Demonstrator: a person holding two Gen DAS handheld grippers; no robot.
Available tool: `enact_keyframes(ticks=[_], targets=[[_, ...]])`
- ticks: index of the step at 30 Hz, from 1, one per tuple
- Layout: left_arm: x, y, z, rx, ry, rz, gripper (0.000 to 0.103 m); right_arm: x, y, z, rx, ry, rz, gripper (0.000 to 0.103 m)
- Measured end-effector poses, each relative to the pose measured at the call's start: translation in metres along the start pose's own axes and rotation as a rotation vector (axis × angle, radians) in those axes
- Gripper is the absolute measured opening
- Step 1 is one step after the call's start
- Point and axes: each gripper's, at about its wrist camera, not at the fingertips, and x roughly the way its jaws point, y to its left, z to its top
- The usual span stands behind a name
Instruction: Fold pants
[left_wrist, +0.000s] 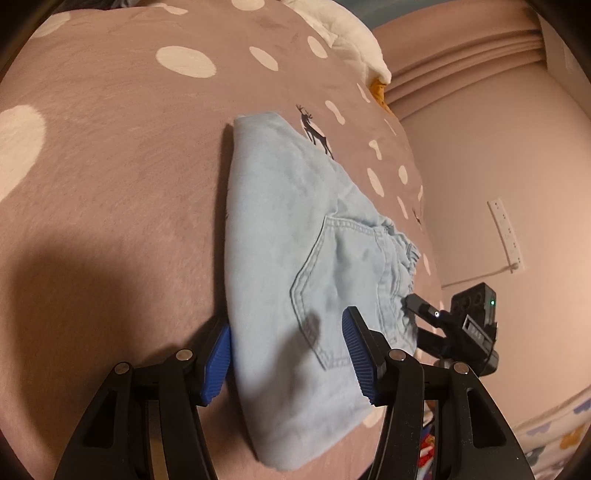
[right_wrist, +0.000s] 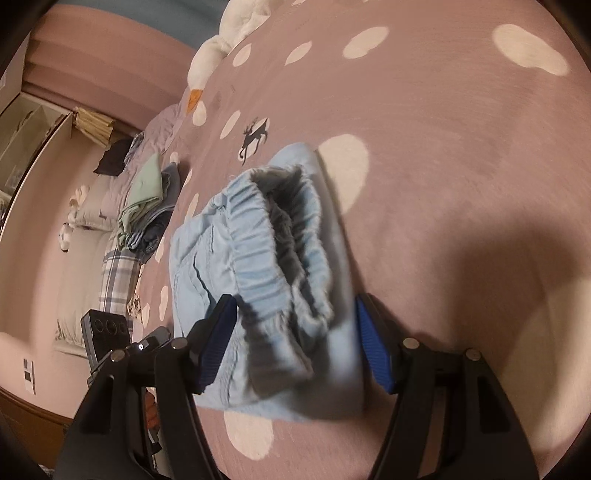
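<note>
Light blue pants, folded into a compact stack, lie on a pink bedspread with white dots. My left gripper stands open astride the near end. Its left pad is at the cloth's folded edge and its right pad is over the back pocket. In the right wrist view the elastic waistband gapes on top of the stack. My right gripper is open with the pants between its blue pads, neither pressing. Each gripper shows at the edge of the other's view: the right gripper and the left gripper.
A white plush toy lies at the far end of the bed. A pile of folded clothes and a plaid pillow sit along the bed's left side in the right wrist view. A wall with a socket strip borders the bed.
</note>
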Motion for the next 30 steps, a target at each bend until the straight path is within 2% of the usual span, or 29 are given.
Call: enact_keyframes(ticks=[12, 21, 30], targets=[[0.020, -0.011, 0.010, 0.058, 0.028, 0.007, 0.056, 0.018, 0.010, 0.014, -0.076, 0.009, 0.008, 0.065], [0.025, -0.015, 0.012, 0.083, 0.030, 0.028, 0.056, 0.020, 0.010, 0.012, -0.091, -0.014, 0.019, 0.062], [0.030, -0.025, 0.013, 0.107, 0.024, 0.071, 0.056, 0.020, 0.015, 0.009, -0.099, -0.026, -0.008, 0.060]])
